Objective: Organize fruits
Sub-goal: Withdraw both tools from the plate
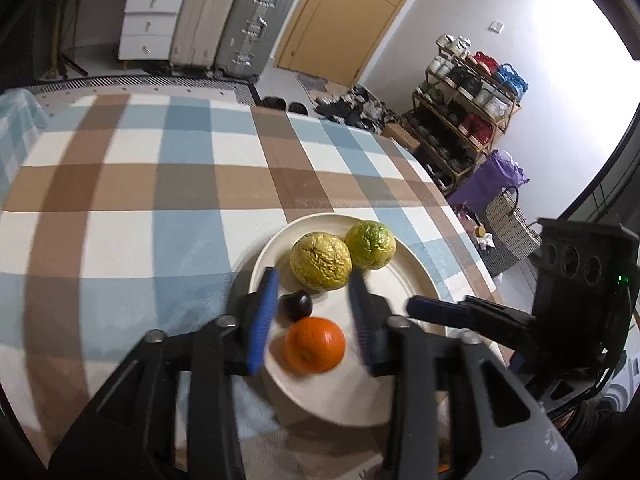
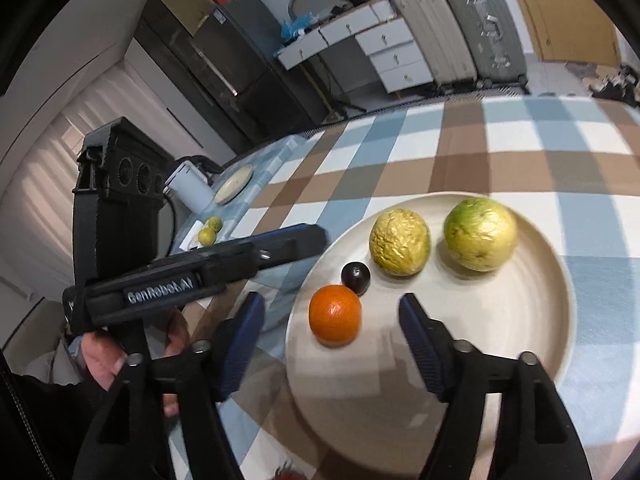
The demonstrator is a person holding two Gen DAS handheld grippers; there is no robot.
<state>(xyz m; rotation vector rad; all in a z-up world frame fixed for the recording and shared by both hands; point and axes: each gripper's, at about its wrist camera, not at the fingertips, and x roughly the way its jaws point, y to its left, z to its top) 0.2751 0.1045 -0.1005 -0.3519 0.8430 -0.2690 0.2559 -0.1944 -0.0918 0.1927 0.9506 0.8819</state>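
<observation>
Left gripper [image 1: 312, 312]: jaws wide, empty, straddling orange [image 1: 315, 345] | right gripper [image 2: 332, 320]: wide, empty | fruits on plate [image 2: 500, 312] | risk: closing finger may nudge dark plum [image 1: 296, 306], rolling it off the rim

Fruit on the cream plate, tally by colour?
Wrinkled yellow round fruit: 1
Smooth green-yellow round fruit: 1
Orange round citrus fruit: 1
Small dark purple round fruit: 1
Total on the round cream plate: 4
</observation>
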